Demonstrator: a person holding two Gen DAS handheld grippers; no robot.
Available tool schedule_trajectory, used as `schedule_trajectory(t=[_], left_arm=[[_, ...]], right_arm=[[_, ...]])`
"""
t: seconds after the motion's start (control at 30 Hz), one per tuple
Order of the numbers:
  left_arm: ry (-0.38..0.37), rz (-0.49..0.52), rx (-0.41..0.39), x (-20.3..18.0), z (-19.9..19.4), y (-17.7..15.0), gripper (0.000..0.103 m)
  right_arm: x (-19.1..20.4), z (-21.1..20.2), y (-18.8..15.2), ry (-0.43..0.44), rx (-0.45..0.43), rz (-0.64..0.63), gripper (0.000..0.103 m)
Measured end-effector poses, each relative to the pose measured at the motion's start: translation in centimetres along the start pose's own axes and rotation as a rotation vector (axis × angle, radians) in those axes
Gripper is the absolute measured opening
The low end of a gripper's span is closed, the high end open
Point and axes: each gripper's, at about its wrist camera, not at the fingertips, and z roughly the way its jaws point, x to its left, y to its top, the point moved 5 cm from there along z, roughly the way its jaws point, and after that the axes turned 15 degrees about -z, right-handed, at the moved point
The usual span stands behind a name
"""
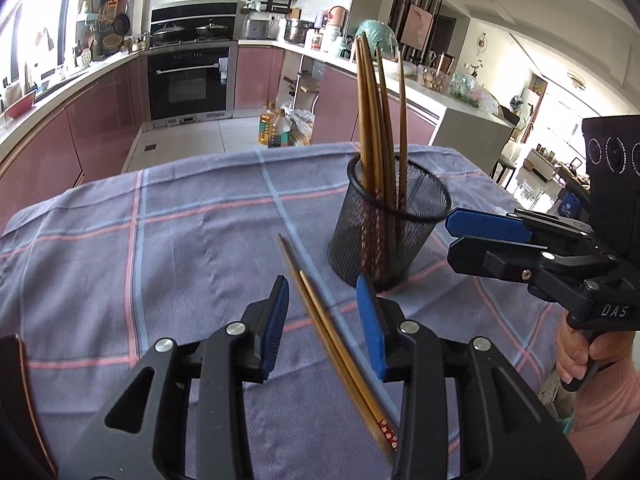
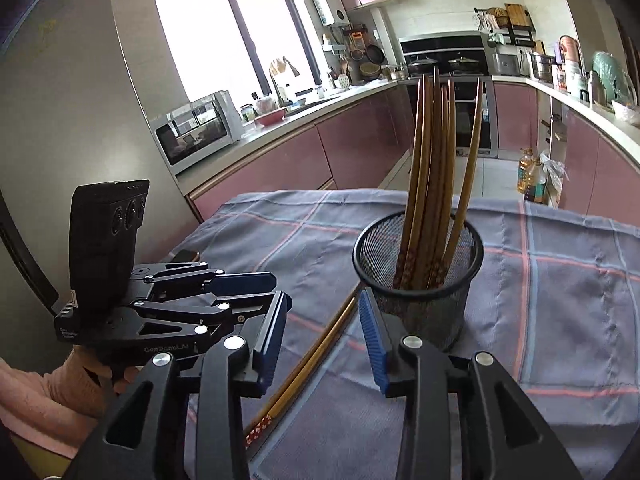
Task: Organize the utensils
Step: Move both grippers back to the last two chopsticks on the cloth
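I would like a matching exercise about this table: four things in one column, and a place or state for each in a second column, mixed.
Things:
1. mesh cup
2. loose chopsticks
3. left gripper
4. tablecloth

States:
a. jaws open, nothing gripped
b. checked, covers the table
c. lying flat on the cloth
d. upright, holds standing chopsticks

Pairs: 1-d, 2-c, 3-a, 4-b

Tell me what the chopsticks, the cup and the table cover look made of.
Chopsticks: likely wood or bamboo, smooth golden-brown, with red patterned ends. Cup: black wire mesh, apparently metal, since the sticks inside show through it. Table cover: woven fabric, matte grey-blue with pink and light blue checks, with soft creases.
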Motion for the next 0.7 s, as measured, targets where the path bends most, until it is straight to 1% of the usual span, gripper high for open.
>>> schedule_trajectory(t=[0.13, 0.27, 0.5, 0.63, 0.7], left_arm=[[0.02, -0.001, 0.066, 0.8, 1.8, -2.6, 0.036], [0.035, 0.005, 0.099, 1.2, 2.9, -4.2, 0.036], [0.071, 0.011, 0.119, 1.2, 3.8, -5.1, 0.036], [0.079, 0.008, 0.115, 1.3, 3.7, -5.2, 0.036], [0.088, 0.005, 0.112, 1.3, 3.6, -5.2, 0.038]], right_arm=[[0.2, 1.5, -2.2, 0.015, 0.057, 0.042, 0.036], [0.2, 2.4, -3.9, 0.025, 0.093, 0.078, 0.036], [0.7, 3.4, -5.4, 0.039, 0.126, 0.104, 0.036], [0.9, 3.7, -5.6, 0.041, 0.135, 0.108, 0.036], [0.9, 3.9, -5.6, 0.041, 0.142, 0.109, 0.036]])
